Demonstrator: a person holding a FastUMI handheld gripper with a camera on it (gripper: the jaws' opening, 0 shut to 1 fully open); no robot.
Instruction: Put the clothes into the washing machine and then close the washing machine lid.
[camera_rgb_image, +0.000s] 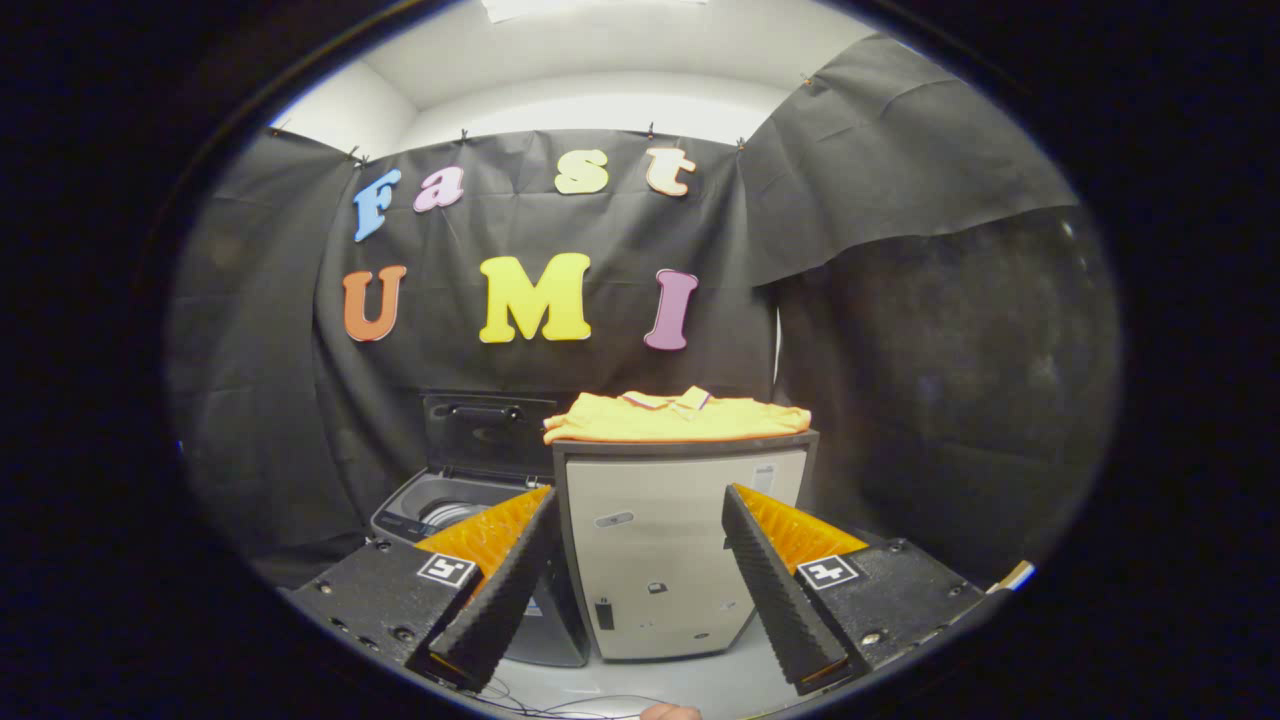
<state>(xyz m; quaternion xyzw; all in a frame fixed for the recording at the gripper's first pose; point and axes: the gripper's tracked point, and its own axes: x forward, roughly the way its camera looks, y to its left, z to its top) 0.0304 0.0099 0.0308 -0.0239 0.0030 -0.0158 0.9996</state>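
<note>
**Inspector A:** State of the tongs (640, 585)?

**Inspector B:** Spread wide, nothing held. They are aimed at the tall pale-grey box-shaped cabinet (680, 550), well short of it.

**A:** The garment?

**B:** Folded yellow collared shirt (675, 416), lying flat on top of that cabinet, beyond the fingers and untouched.

**A:** The machine?

**B:** Low grey top-loading washing machine (450, 505), just beside the cabinet on its left. Its dark hinged lid (487, 432) stands upright; the drum opening shows.

**A:** Legible markings?

**B:** Small stickers on the cabinet front, too small to read. Square black-and-white markers on each finger mount carry no text.
</note>
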